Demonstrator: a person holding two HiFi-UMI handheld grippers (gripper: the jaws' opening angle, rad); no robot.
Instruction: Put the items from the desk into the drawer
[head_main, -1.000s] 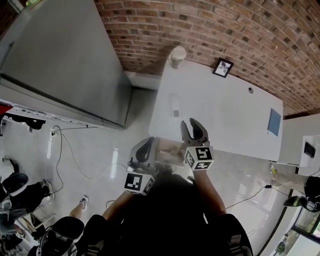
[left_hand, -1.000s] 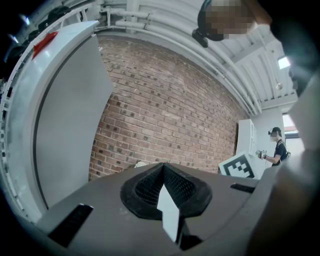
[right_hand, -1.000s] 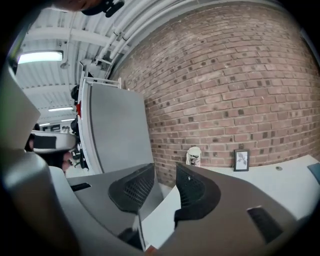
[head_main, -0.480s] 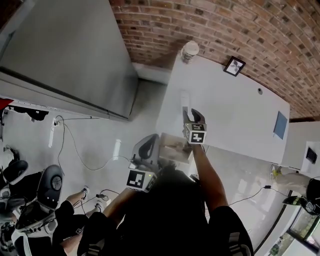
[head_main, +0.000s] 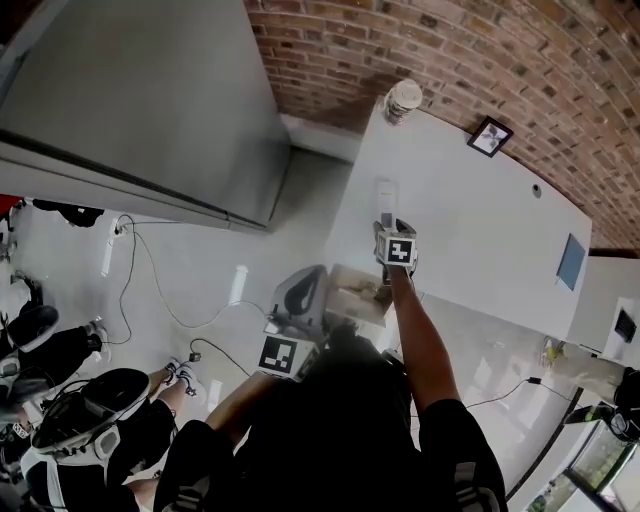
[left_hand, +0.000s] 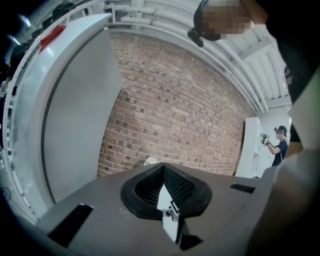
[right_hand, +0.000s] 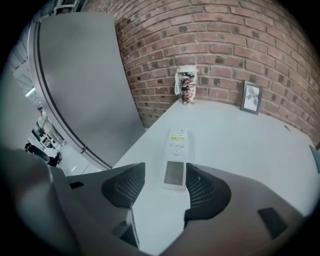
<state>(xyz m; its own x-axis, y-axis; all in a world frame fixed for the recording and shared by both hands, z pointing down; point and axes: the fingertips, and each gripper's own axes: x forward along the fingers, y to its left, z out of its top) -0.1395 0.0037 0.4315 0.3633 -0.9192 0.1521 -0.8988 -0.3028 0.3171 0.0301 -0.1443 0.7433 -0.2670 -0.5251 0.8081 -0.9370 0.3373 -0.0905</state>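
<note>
- White plastic, one remote control (right_hand: 176, 162) lies flat on the desk (right_hand: 240, 135), close to the desk's left edge, keypad end toward the desk's far side.
- We see the right gripper (right_hand: 165, 172) over the desk with its jaws spread wide. They have just been opening, and the remote's near end sits between them with neither pad pressing on it.
- One patterned cup (right_hand: 187, 85) stands upright at the desk's far left corner.
- One small picture frame (right_hand: 250, 97) stands at the desk's far edge, against the brick wall (right_hand: 235, 45).
- From the head view we count one flat blue item (head_main: 571, 262) near the desk's right end.
- One drawer (head_main: 355, 295) stands open at the desk's near edge.
- The left gripper (left_hand: 163, 167) sits just beside that drawer, off the desk's near left corner, its jaw tips closed together.
</note>
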